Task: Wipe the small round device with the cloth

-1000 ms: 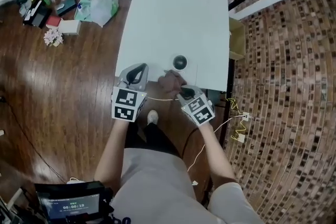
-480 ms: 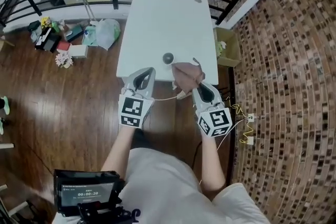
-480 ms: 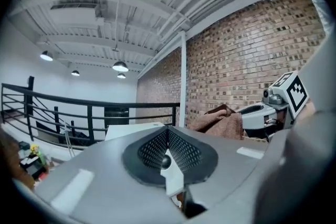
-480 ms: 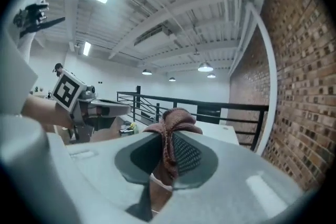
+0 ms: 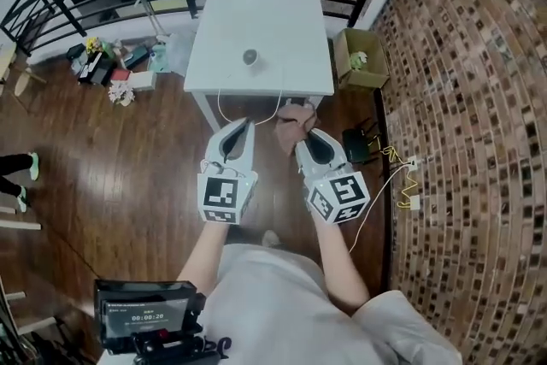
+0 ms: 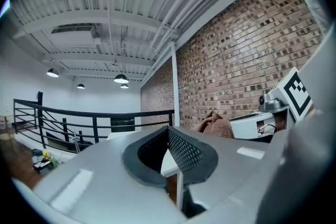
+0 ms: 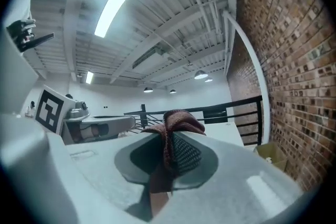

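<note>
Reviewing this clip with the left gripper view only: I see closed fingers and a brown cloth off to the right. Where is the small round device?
Observer: The head view shows the small round device sitting on the white table, well ahead of the cloth.
Operator: Is the cloth actually gripped, or just draped?
Observer: Gripped. In the right gripper view the right gripper is shut on it, with a fold pinched between the fingers.
Operator: Is the cloth over the table?
Observer: No. In the head view it hangs short of the table's near edge, above the wooden floor.
</note>
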The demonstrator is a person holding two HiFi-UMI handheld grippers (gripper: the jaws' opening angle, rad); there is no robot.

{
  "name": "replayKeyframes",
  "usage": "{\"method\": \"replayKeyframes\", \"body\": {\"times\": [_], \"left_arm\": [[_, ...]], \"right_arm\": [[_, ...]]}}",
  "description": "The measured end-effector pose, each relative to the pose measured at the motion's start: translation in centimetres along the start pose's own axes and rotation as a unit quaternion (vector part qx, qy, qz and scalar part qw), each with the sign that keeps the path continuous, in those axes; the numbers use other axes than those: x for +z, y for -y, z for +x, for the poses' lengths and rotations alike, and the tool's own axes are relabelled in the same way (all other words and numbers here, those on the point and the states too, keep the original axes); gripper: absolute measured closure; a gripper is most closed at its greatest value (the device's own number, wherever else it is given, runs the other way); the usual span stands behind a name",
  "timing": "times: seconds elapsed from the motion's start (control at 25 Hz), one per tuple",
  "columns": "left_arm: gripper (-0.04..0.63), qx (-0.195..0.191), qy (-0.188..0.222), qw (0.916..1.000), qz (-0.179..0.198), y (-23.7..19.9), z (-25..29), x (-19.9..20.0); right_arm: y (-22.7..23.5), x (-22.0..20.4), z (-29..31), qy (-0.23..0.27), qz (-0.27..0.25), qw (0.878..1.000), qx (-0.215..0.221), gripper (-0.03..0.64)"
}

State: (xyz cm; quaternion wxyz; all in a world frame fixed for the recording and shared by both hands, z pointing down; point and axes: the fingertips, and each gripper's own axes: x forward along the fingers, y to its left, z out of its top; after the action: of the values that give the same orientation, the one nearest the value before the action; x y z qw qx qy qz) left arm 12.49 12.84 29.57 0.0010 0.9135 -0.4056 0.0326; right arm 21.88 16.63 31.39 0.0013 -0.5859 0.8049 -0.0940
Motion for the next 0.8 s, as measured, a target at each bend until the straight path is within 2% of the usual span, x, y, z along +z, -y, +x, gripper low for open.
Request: {"method": "replayKeyframes", "body": {"times": [0.24, 0.52, 0.6, 0.72, 0.8], "left_arm": [[0.58, 0.003, 0.048, 0.9988, 0.008, 1.1, -2.9, 4.5], [0.58, 0.014, 0.068, 0.9975, 0.014, 1.1, -2.9, 4.8], [0.58, 0.017, 0.079, 0.9967, 0.012, 1.2, -3.0, 5.3], [0.58, 0.011, 0.098, 0.9951, 0.006, 0.2, -4.6, 6.6], [0.58, 0.007, 0.1, 0.9949, 0.005, -1.5, -6.0, 7.1]], "right_arm": [[-1.7, 4.0, -3.2, 0.045, -0.023, 0.999, -0.001, 0.581], [-0.6, 5.9, -3.9, 0.064, -0.018, 0.998, 0.01, 0.581], [-0.7, 5.7, -4.0, 0.059, -0.001, 0.998, 0.012, 0.581], [-3.7, 5.9, -3.3, 0.063, 0.032, 0.997, 0.025, 0.581], [-6.5, 6.4, -2.2, 0.068, 0.028, 0.997, 0.03, 0.581]]}}
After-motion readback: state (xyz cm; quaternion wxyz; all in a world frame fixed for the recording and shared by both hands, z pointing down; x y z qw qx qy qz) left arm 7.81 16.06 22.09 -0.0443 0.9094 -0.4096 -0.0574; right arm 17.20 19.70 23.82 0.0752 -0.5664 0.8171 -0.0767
